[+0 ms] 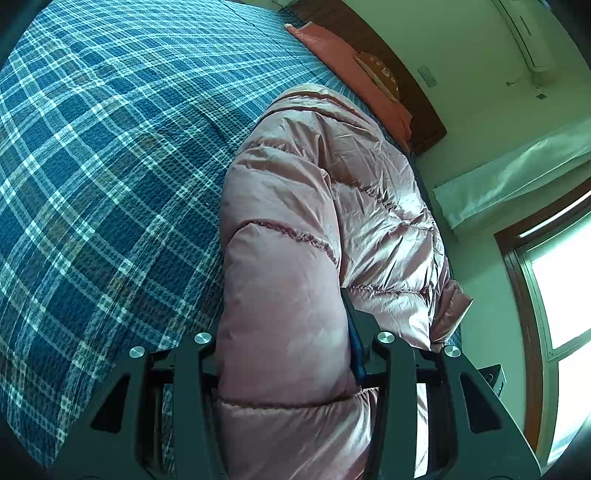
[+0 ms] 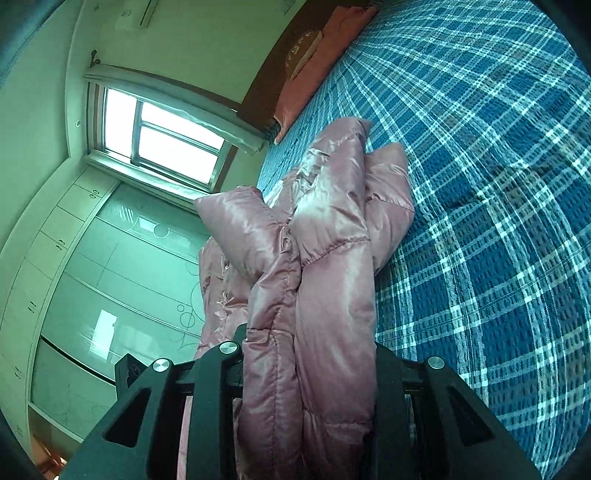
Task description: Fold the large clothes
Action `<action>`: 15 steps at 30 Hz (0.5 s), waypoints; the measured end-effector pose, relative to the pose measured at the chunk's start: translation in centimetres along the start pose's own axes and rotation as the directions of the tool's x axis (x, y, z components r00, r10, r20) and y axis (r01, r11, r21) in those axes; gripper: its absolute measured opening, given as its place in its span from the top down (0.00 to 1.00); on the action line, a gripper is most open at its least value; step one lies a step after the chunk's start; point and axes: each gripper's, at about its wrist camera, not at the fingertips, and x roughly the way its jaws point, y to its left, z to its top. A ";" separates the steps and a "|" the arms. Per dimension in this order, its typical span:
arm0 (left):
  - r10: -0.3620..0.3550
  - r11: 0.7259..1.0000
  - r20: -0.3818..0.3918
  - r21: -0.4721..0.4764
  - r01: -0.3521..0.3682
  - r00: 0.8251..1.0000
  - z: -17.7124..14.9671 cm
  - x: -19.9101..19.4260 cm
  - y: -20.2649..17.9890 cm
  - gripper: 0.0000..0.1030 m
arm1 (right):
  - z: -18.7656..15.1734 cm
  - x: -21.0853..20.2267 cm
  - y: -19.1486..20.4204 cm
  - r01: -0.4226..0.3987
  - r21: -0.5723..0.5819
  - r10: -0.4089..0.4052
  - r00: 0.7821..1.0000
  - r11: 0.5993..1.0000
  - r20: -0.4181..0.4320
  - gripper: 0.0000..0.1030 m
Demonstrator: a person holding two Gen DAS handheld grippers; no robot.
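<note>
A pink quilted puffer jacket [image 1: 325, 206] lies bunched on the bed with the blue plaid cover [image 1: 110, 147]. My left gripper [image 1: 284, 325] is shut on a thick fold of the jacket, which fills the space between its black fingers and hides the tips. In the right wrist view the same pink jacket [image 2: 332, 236] is gathered in several folds. My right gripper [image 2: 306, 347] is shut on a bunch of it, with the padding bulging out between the fingers. The jacket hangs partly over the edge of the plaid bed [image 2: 498, 184].
A salmon pillow [image 1: 354, 62] and a brown headboard [image 1: 399, 66] stand at the bed's far end. A window [image 2: 166, 140] and a pale wardrobe [image 2: 110, 295] line the wall beside the bed. An air conditioner [image 1: 524, 33] hangs on the wall.
</note>
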 end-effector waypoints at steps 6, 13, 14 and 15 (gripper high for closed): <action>0.006 1.000 -0.001 0.018 -0.006 1.000 -0.1 0.4 0.5 0.56 | -0.1 0.2 -0.4 0.009 0.023 -0.009 1.000 1.000 -0.008 0.73; -0.024 0.999 -0.039 0.026 0.025 0.999 -0.1 -0.4 0.9 0.40 | 0.7 -0.6 1.0 0.072 0.009 -0.071 0.997 0.997 -0.023 0.53; -0.030 0.999 -0.038 0.033 0.031 0.999 -0.2 -0.9 1.0 0.33 | 0.6 -1.1 1.1 0.084 0.011 -0.084 0.996 0.996 -0.022 0.49; -0.035 0.998 -0.035 0.042 0.036 0.999 -0.6 -1.4 1.1 0.29 | 0.3 -1.7 1.2 0.083 0.011 -0.083 0.996 0.996 -0.020 0.42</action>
